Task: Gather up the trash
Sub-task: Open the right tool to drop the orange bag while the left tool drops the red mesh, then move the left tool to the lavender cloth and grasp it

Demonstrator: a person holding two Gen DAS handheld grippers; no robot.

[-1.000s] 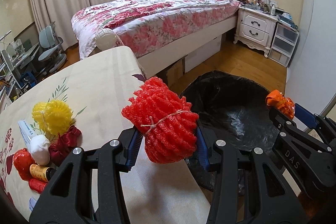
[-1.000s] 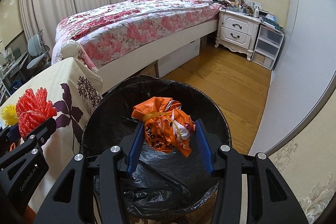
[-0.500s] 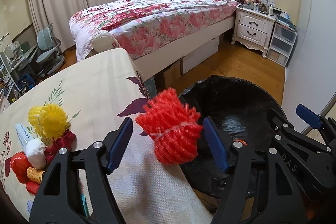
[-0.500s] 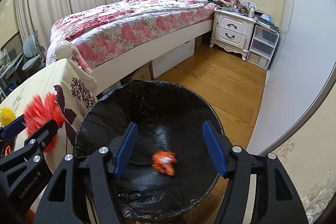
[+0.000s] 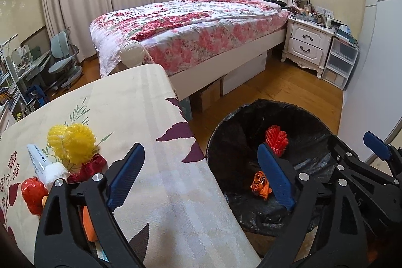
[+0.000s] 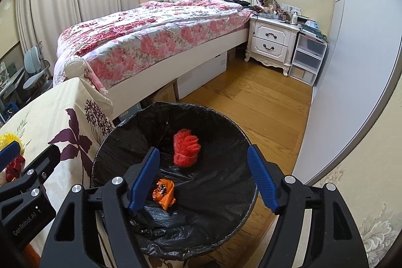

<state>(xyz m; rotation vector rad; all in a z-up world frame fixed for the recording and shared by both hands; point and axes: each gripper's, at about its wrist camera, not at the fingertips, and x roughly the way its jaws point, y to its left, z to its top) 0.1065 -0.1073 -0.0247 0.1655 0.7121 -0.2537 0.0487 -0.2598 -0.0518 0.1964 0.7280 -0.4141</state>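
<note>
Left wrist view: left gripper at lower centre, its jaws just opened wide and bare — red foam net lies in the black-lined bin at lower right, above an orange wrapper.
Table: more litter, lower left.
Right wrist view: right gripper over the bin, jaws just spread, empty — both scraps inside.
</note>
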